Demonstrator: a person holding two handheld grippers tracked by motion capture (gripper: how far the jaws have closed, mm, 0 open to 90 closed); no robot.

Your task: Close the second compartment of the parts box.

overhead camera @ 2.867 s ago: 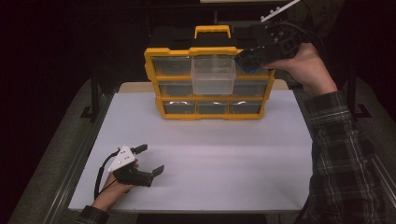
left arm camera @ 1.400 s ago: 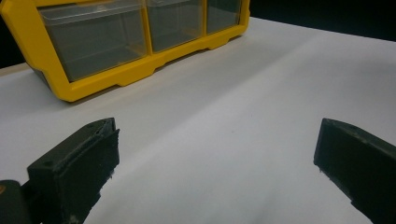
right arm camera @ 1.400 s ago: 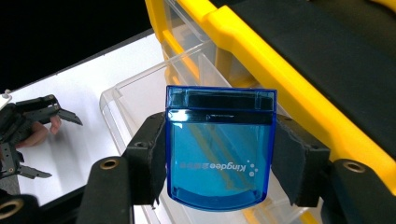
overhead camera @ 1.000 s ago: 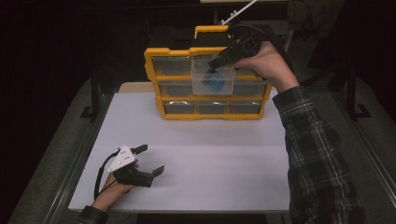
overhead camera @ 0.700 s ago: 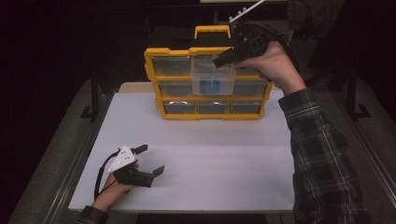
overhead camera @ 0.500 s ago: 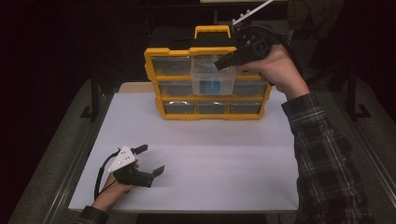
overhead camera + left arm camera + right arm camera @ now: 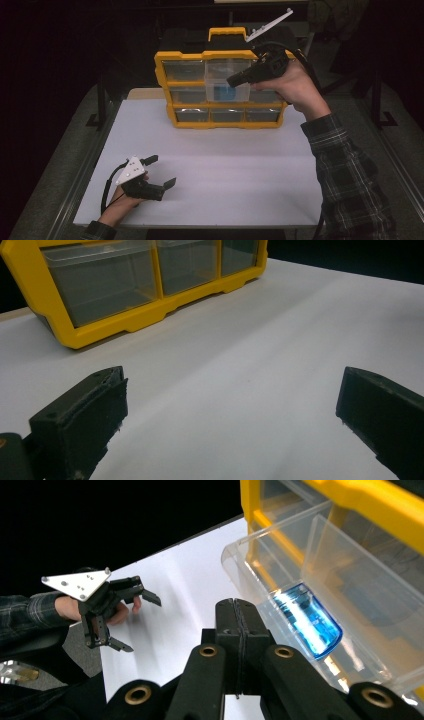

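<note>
- Left gripper (image 7: 159, 172), near the white table's (image 7: 240, 165) front-left corner, rests with jaws wide and nothing between them.
- Right gripper (image 7: 235, 611), jaws just closed flat together and empty, hovers at the pulled-out clear drawer (image 7: 320, 565) of the yellow organizer (image 7: 220, 90) at the far edge.
- Blue item (image 7: 307, 620) lies inside that drawer.
- Risk: closed jaws cannot pick it; nudging the protruding drawer could dislodge it.

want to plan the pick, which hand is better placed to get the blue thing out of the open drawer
Right. The right gripper, jaws shut and empty, is beside the pulled-out clear drawer holding the blue object. The left gripper rests open at the table's near edge.
</note>
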